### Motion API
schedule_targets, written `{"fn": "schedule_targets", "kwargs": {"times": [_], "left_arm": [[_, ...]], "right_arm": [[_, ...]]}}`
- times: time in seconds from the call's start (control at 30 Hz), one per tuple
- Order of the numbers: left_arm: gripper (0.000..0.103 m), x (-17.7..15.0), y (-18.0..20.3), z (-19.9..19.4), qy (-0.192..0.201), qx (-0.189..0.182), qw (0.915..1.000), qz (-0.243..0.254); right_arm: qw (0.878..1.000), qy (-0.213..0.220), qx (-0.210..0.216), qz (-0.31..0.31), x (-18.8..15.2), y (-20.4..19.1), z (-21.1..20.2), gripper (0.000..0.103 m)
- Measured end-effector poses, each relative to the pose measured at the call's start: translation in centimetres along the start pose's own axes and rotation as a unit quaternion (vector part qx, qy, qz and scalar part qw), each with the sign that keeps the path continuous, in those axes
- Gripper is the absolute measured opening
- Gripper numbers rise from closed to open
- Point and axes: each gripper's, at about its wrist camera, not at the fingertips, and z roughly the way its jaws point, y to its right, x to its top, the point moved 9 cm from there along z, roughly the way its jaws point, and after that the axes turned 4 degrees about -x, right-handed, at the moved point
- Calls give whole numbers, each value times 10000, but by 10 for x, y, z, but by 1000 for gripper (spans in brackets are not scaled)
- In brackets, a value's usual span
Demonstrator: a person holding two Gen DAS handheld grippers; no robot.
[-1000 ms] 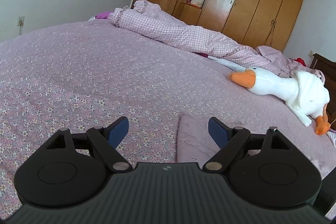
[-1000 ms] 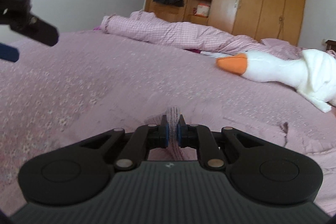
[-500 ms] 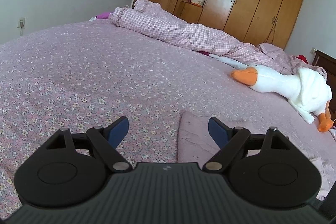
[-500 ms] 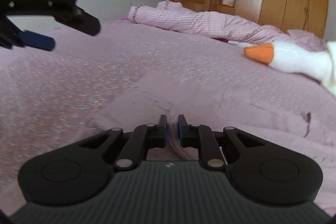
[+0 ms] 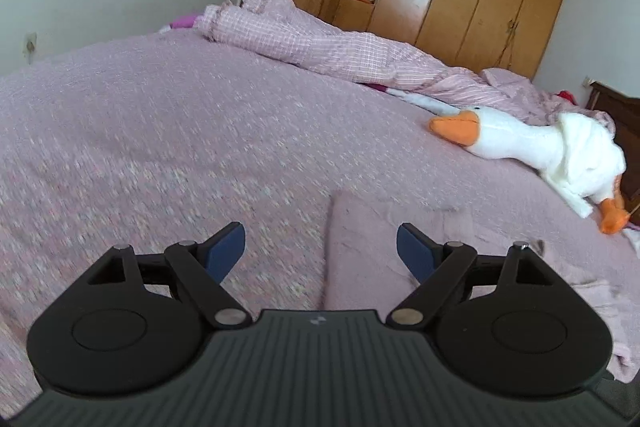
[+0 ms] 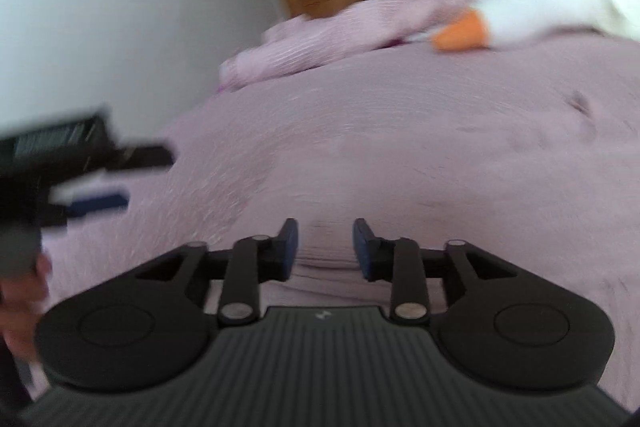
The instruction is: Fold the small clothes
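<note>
Pink cloth, a small garment nearly the same shade as the flowered bedspread under it, lies flat on the bed with one straight folded edge running away from the camera. Seen from the left wrist view, the left gripper hangs just above the bed with its blue-padded fingers spread wide and nothing between them; the cloth's straight edge falls between the two fingers, so the left finger is over bare bedspread and the right one over the cloth. Farther right on the bed, a white plush goose with an orange bill lies against a rolled checked quilt. The right wrist view is badly blurred: the right gripper has its fingers parted to a moderate gap, empty, low over pink fabric whose edges cannot be made out there. The left gripper shows at that view's left edge.
</note>
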Motion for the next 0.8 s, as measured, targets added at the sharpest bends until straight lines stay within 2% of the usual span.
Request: {"fn": "schedule_targets", "kwargs": {"times": [0.1,0.27,0.4,0.5,0.67,0.8], "left_arm": [[88,-16,7,0,-232,-120,9997,-16],[88,-30,30,-17,-99,-392,9987,297],[88,-52,44,-26,-220,-524,9978,333],[88,-73,51,-38,-277,-457,9970,562],[88,-106,49,-65,-455,-362,9952,789],[88,-132,31,-91,-859,-84,9922,896]], "right_arm": [[9994,41,-234,263,-5,26,-20,40],[9969,163,-650,418,-8,69,-65,40],[9945,303,-918,405,-6,93,-100,41],[9938,339,-1035,235,-5,107,-123,41],[9925,372,-1160,92,-11,130,-160,48],[9910,318,-1268,275,-30,155,-191,55]]}}
